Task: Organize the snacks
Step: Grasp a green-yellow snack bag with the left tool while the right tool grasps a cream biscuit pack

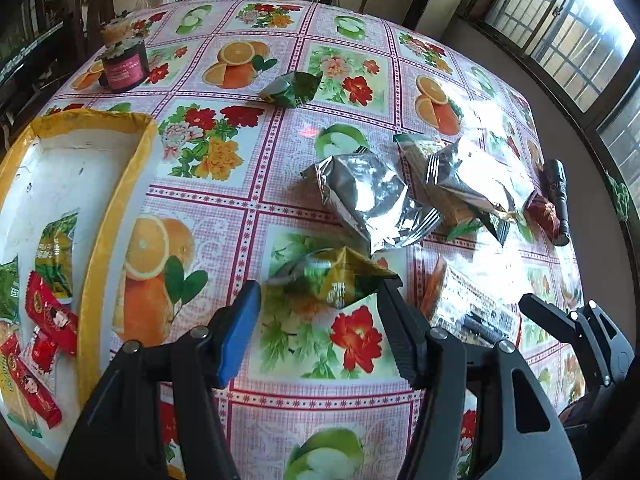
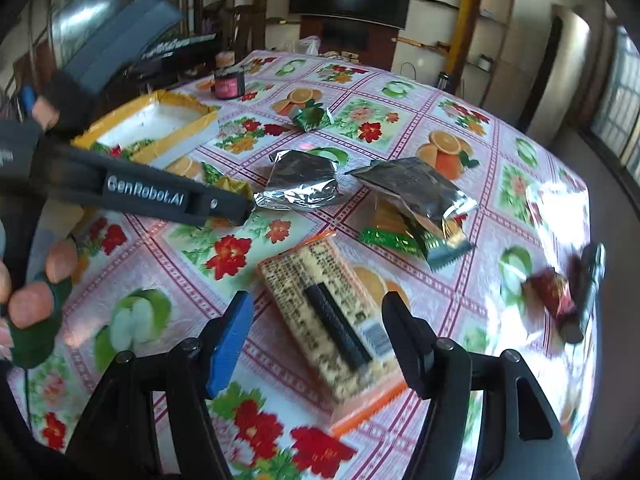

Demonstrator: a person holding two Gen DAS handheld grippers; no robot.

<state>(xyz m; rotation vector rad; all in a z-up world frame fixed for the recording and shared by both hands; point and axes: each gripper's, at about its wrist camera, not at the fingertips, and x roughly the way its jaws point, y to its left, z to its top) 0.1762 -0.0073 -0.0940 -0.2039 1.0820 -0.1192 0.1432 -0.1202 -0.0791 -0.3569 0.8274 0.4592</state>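
I've got the left hand-held gripper (image 1: 320, 292) angled down at the green-gold packet (image 1: 340, 280), jaws parted with the packet between their tips; I can't see either pad pressing it, so I read it as open and lining up for a pick. The right hand-held gripper (image 2: 318, 310) hangs open over the orange-edged cracker pack (image 2: 332, 328), which lies flat on the desk (image 2: 520, 184), printed side up, with a dark strip across it. I judge each hand is claiming its nearest snack. The yellow-rimmed box (image 1: 116, 208) sits to the left, already holding red and green packets, so that is where these should go. The two silver bags (image 1: 372, 204) lie crumpled mid-desk, reflective and puffy.
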